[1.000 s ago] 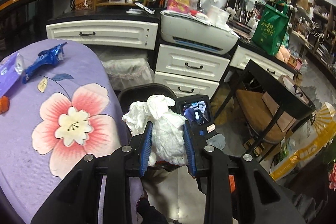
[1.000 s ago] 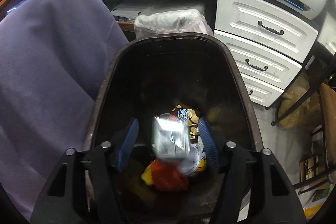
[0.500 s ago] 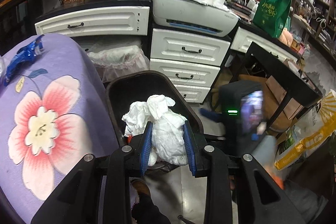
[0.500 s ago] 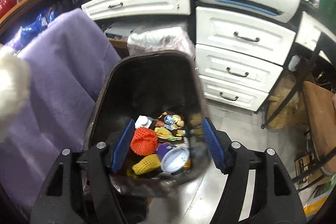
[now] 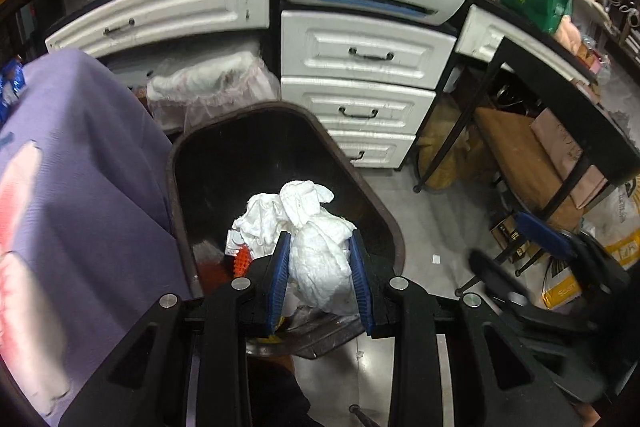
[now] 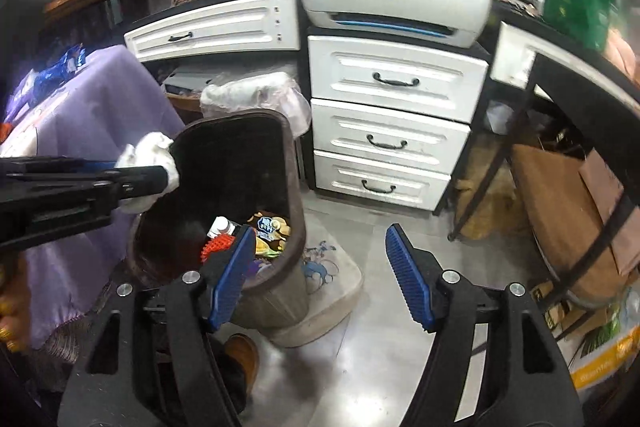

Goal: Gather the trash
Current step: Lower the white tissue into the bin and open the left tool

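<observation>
My left gripper (image 5: 320,275) is shut on a crumpled white tissue wad (image 5: 316,247) and holds it over the open dark brown trash bin (image 5: 384,223). In the right wrist view the same gripper (image 6: 160,179) reaches in from the left with the tissue (image 6: 150,151) over the bin's rim (image 6: 294,195). The bin holds several pieces of trash, among them an orange net (image 6: 216,247) and snack wrappers (image 6: 272,231). My right gripper (image 6: 320,275) is open and empty, above the floor to the right of the bin.
A purple flowered tablecloth (image 5: 80,187) hangs left of the bin, with a blue wrapper (image 6: 60,67) on it. White drawers (image 6: 388,131) and a printer (image 6: 392,3) stand behind. A black-framed stand (image 5: 560,147) is to the right. A floor mat (image 6: 336,279) lies under the bin.
My right gripper has dropped its item into the bin, opened and pulled back to the right. My left gripper has carried the tissue from the table edge to over the bin.
</observation>
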The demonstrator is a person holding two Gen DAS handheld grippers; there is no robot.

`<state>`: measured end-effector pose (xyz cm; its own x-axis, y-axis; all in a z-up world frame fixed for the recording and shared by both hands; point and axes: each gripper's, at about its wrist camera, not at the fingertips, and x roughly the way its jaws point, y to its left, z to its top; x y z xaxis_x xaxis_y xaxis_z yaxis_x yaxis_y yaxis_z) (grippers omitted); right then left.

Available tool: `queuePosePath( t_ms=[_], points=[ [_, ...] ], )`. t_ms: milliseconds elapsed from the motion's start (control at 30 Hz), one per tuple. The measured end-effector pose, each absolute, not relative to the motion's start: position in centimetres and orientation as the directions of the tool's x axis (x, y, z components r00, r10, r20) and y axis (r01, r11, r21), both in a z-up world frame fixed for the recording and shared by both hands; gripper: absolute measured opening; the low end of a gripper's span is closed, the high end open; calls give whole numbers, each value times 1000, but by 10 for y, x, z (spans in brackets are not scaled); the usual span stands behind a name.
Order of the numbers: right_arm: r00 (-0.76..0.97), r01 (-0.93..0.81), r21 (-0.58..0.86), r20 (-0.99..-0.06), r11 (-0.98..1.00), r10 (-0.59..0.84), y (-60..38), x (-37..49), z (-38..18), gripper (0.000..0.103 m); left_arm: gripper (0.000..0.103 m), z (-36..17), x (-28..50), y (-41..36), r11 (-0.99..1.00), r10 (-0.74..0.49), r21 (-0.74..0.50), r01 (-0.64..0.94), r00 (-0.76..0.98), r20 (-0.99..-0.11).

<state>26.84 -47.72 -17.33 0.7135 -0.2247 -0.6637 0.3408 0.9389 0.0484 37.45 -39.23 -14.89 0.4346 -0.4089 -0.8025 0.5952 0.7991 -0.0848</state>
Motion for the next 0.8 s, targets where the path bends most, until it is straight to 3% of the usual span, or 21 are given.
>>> queuePosePath(
  t_ms=[333,433,500,567,800],
  points=[
    [729,389,108,-644,915,-233,-494,239,-168,68,31,-182,394,-409,818,-347,-65,571,402,-847],
    [730,391,122,-645,912,-227,-495,238,-169,68,39,-186,395,-414,814,-343,-56,578,400,-850],
    [730,394,125,-645,910,-228,-496,237,-169,68,59,-186,395,-415,814,-339,-48,579,406,-849],
    [730,396,129,-645,909,-226,-496,237,-169,68,68,-184,393,-414,816,-338,-39,577,421,-842],
    [742,420,146,-624,896,-245,-500,231,-161,68,74,-174,385,-410,804,-366,-50,592,428,-826]
  ],
)
